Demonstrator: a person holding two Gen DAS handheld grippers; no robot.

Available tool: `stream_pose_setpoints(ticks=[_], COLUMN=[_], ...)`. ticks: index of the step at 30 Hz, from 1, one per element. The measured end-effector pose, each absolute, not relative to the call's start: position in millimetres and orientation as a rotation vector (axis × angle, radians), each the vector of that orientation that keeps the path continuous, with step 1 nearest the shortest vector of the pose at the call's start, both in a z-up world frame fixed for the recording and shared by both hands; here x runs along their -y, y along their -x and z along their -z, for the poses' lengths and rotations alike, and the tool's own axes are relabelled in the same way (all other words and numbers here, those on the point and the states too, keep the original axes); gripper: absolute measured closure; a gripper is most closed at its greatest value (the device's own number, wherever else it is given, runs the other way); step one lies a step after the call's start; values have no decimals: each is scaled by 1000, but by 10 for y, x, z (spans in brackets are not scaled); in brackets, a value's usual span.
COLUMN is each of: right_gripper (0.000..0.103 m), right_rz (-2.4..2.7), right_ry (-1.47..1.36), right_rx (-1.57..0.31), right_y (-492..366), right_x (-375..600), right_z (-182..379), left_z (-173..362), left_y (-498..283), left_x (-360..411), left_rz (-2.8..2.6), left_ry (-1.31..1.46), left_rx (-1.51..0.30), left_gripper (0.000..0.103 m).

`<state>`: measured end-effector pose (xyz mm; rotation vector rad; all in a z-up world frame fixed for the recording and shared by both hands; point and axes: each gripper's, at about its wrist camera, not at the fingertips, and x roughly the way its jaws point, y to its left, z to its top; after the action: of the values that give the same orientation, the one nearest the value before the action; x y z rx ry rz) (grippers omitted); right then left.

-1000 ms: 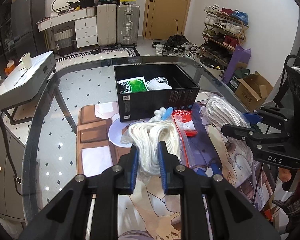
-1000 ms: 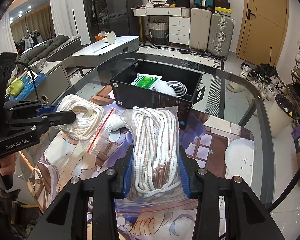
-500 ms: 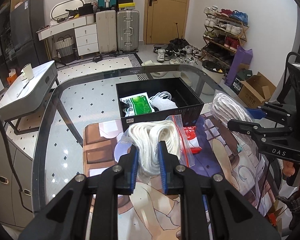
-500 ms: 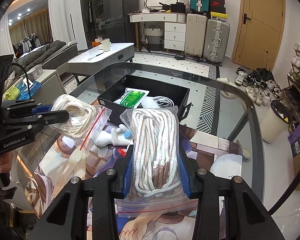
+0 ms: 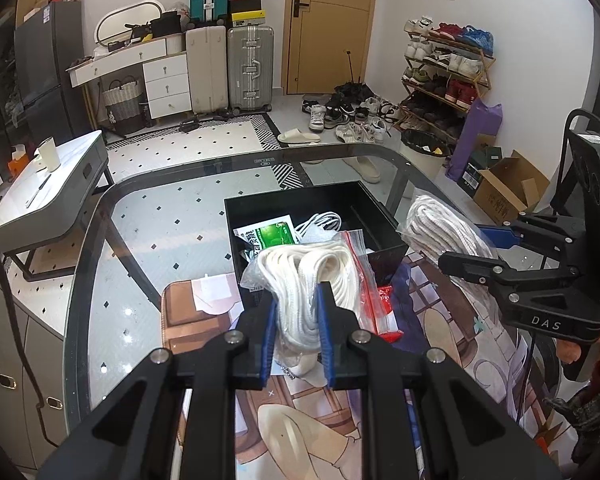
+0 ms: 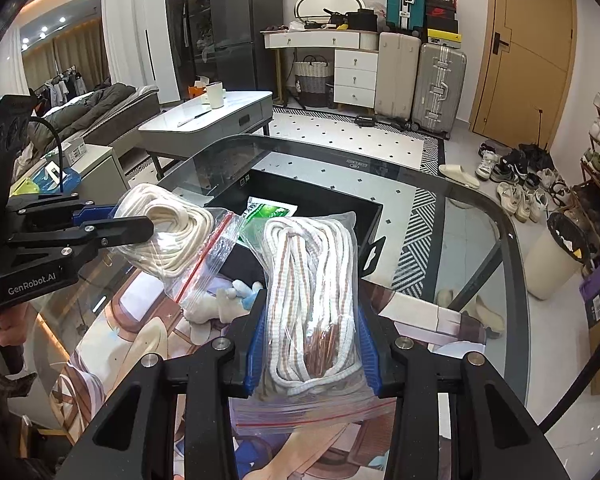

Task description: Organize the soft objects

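My left gripper (image 5: 297,300) is clamped narrow on a white rope bag (image 5: 308,280), held in the air just in front of the black box (image 5: 380,216). My right gripper (image 6: 310,320) is clamped wider on a striped rope bag (image 6: 312,280), also lifted, near the box's front edge. The box sits on the glass table (image 5: 160,216) and holds a green packet (image 5: 274,236) and a white cable (image 5: 320,220). A plush toy (image 6: 220,304) lies on the printed mat (image 6: 132,340).
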<state>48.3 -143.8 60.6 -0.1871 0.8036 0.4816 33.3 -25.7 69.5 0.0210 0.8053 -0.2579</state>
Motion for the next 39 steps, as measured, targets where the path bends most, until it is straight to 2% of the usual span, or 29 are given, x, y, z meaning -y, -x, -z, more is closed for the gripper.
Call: stream_pose_setpoints(ticks=[39], right_gripper=[63], right_rz=[-521], right_ry=[123], right_rx=[-805], right_y=[-1252], right_x=[1168], right_z=[-690], left_z=[-684], left_y=[-1121], left_x=[198], left_rz=[258], left_ry=[-21], left_rx=[-811], left_gripper=[87])
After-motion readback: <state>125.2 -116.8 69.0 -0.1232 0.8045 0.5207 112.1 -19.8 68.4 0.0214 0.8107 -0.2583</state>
